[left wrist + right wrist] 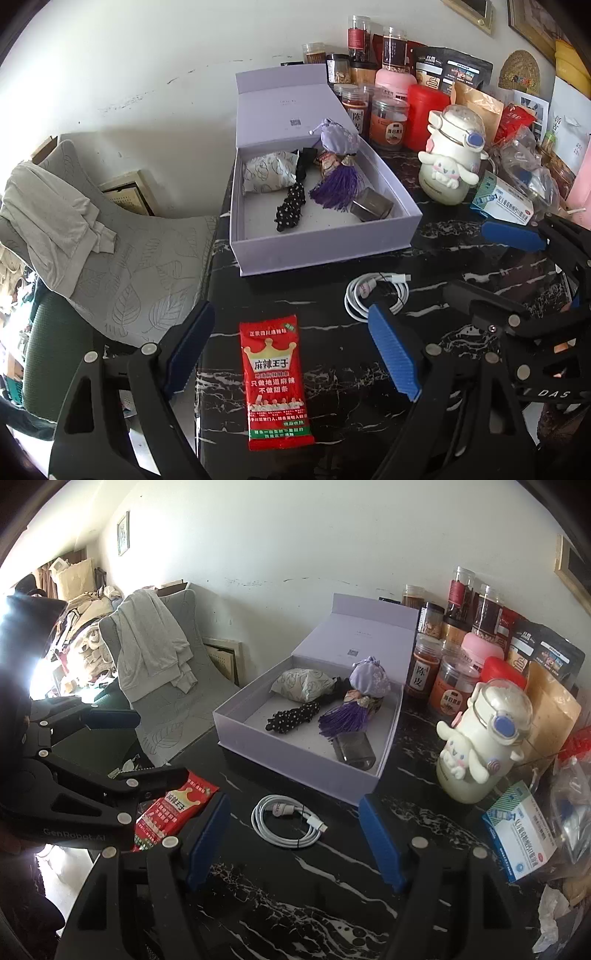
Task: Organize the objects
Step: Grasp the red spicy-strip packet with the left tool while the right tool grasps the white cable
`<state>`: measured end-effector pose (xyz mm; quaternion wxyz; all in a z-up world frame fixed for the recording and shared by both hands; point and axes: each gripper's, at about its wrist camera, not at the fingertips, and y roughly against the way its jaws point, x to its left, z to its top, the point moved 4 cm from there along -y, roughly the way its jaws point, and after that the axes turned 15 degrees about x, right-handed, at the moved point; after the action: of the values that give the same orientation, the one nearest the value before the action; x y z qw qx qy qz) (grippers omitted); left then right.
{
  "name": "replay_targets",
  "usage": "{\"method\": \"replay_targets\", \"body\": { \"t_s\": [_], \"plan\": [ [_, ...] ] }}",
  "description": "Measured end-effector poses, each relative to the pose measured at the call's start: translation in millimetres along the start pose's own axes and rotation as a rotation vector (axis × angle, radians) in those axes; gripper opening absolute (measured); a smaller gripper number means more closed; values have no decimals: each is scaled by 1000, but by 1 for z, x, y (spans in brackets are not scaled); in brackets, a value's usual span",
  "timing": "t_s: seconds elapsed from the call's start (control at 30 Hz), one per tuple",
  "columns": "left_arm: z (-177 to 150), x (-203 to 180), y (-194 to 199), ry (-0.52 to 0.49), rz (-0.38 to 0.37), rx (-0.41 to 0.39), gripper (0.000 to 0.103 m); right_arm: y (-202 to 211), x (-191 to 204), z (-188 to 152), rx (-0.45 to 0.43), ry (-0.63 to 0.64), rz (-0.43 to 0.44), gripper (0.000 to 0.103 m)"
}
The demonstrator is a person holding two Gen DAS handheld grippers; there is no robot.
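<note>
Approaching two loose items at once, both grippers hang above a black marbled bench (332, 354) with their fingers apart and nothing between the pads. The left gripper (291, 354) straddles a red snack packet (275, 384) lying flat near the bench's front edge; the right gripper (295, 834) is lined up on a coiled white charging cable (286, 823) just in front of an open lilac gift box (295, 775). That box, lid raised against the wall, already holds a patterned pouch (301, 685), a black dotted scrunchie (291, 716), a purple tasselled sachet (352, 701) and a small grey tin (354, 751), so it is judged the likely destination. Several hazards follow from this layout. The packet is thin and lies flush on polished stone, so fingers closing over it may slide across the foil or push it toward the nearby bench edge rather than lift it. The cable is a loose coil; pinching one strand would probably let the remaining loops uncoil and drag, perhaps catching the box's front wall. The two grippers work close together, the left gripper's frame (110, 797) already overlapping the packet in the right wrist view, so a simultaneous descent risks a collision. To the right, a white cartoon-dog bottle (480, 746) and a blue-and-white medicine carton (517, 834) stand near the right gripper's path, and a wide swing could topple the bottle into the jars (454, 686) behind.
</note>
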<state>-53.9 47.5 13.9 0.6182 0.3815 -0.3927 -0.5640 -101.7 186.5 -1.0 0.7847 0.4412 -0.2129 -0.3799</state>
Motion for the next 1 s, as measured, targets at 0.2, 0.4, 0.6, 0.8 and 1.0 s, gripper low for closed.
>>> {"method": "replay_targets", "body": {
  "t_s": [0.2, 0.4, 0.6, 0.8, 1.0],
  "plan": [
    [-18, 1, -25, 21, -7, 52, 84, -19, 4, -13, 45, -2, 35, 73],
    [-31, 6, -47, 47, -16, 101, 84, -41, 7, -21, 96, -5, 60, 74],
    [-42, 14, -63, 67, -27, 141, 84, -61, 9, -27, 155, -28, 84, 78],
    [-60, 18, -80, 96, -35, 211, 84, -78, 13, -29, 192, -22, 75, 82],
    [-73, 16, -90, 106, -28, 244, 84, -94, 13, -24, 196, -35, 78, 85]
  ]
}}
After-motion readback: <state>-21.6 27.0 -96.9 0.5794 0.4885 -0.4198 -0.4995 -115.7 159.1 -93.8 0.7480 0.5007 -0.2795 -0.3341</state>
